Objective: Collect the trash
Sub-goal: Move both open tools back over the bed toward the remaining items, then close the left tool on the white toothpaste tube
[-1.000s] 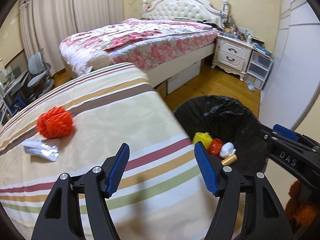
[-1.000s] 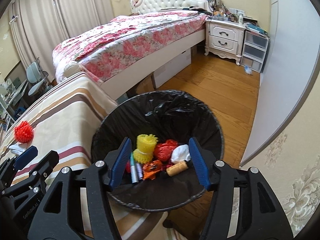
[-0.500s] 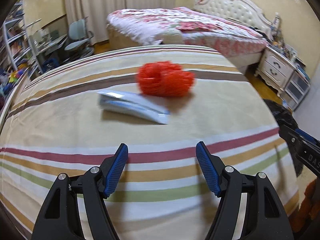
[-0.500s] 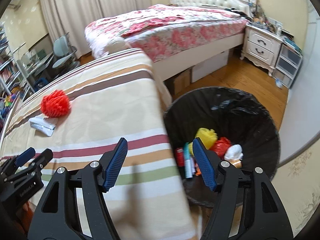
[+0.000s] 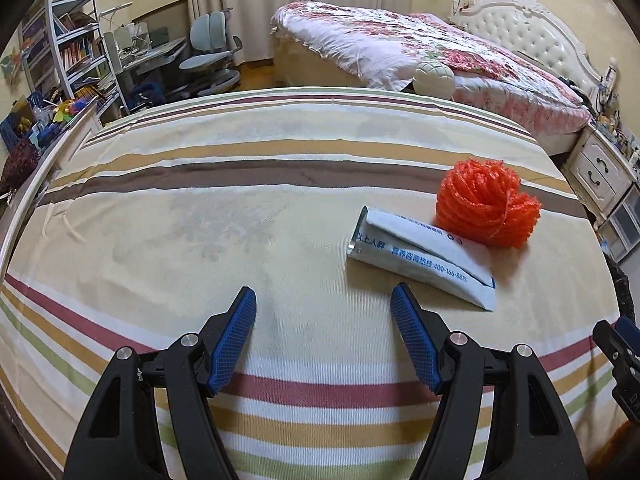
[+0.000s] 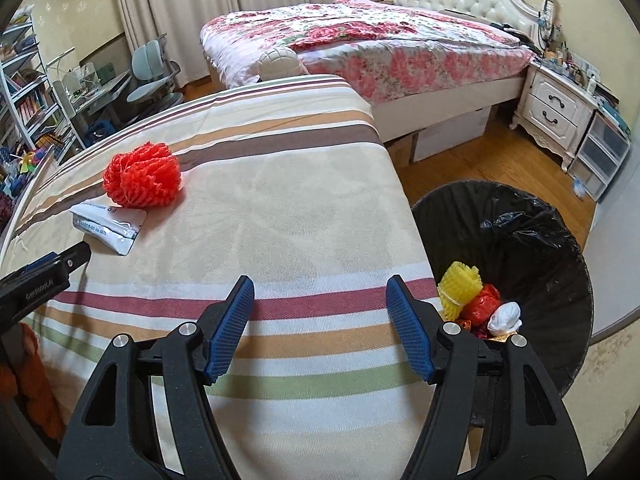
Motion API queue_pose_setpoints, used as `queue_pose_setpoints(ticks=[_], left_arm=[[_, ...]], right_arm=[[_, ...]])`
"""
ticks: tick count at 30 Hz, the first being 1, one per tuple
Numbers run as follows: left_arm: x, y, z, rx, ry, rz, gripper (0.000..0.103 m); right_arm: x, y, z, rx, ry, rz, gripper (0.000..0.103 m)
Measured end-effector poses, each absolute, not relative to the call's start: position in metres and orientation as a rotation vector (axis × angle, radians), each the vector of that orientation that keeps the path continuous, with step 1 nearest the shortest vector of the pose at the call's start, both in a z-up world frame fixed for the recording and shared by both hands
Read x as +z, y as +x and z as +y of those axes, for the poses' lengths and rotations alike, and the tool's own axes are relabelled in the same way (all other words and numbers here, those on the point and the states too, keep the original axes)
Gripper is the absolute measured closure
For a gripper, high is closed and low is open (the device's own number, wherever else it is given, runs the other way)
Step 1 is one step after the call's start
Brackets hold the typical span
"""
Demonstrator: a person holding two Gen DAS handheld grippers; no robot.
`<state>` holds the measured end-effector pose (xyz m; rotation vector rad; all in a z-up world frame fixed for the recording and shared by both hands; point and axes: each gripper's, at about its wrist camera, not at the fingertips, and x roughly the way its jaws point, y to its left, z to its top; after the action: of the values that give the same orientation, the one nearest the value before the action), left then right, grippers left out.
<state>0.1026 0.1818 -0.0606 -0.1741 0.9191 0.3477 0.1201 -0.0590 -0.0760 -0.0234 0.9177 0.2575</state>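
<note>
Room: bedroom with a floral bed (image 6: 372,40), white nightstand (image 6: 556,114), curtains, a desk chair (image 5: 210,54) and bookshelves along the left.
Surface: striped cloth (image 5: 240,208) over a flat top, beige with brown, red and green bands.
Net ball: orange mesh ball (image 5: 486,208) on the cloth, right of centre in the left wrist view, touching the far edge of the packet.
Packet: white foil packet (image 5: 420,258) with blue print, lying flat just in front of the net ball, slanted.
Bin: black-lined bin (image 6: 532,240) on the wood floor, just beside the cloth's right edge; inside lie a yellow net (image 6: 458,284), red scraps and a white wad (image 6: 506,316).
Left gripper: left gripper (image 5: 324,320) with jaws apart, nothing between them, above the cloth; its right finger tip is near the packet's near edge, not touching.
Right gripper: right gripper (image 6: 320,312) with jaws apart and nothing between them, over the red stripe, the bin to its right.
</note>
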Motion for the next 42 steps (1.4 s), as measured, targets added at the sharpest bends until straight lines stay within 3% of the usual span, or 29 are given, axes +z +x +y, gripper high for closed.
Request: queue_pose_setpoints(ticks=[8, 24, 42], left_arm=[[-0.061, 0.131, 0.183, 0.359, -0.116, 0.916, 0.034], [-0.042, 0.105, 0.185, 0.351, -0.234, 0.895, 0.031], [-0.057, 0.148, 0.148, 0.343, -0.169, 0.934, 0.029]], right_arm=[[-0.078, 0.125, -0.056, 0.259, -0.027, 0.922, 0.030], [-0.080, 0.125, -0.056, 0.270, -0.013, 0.918, 0.027], [-0.080, 0.125, -0.057, 0.273, -0.001, 0.914, 0.025]])
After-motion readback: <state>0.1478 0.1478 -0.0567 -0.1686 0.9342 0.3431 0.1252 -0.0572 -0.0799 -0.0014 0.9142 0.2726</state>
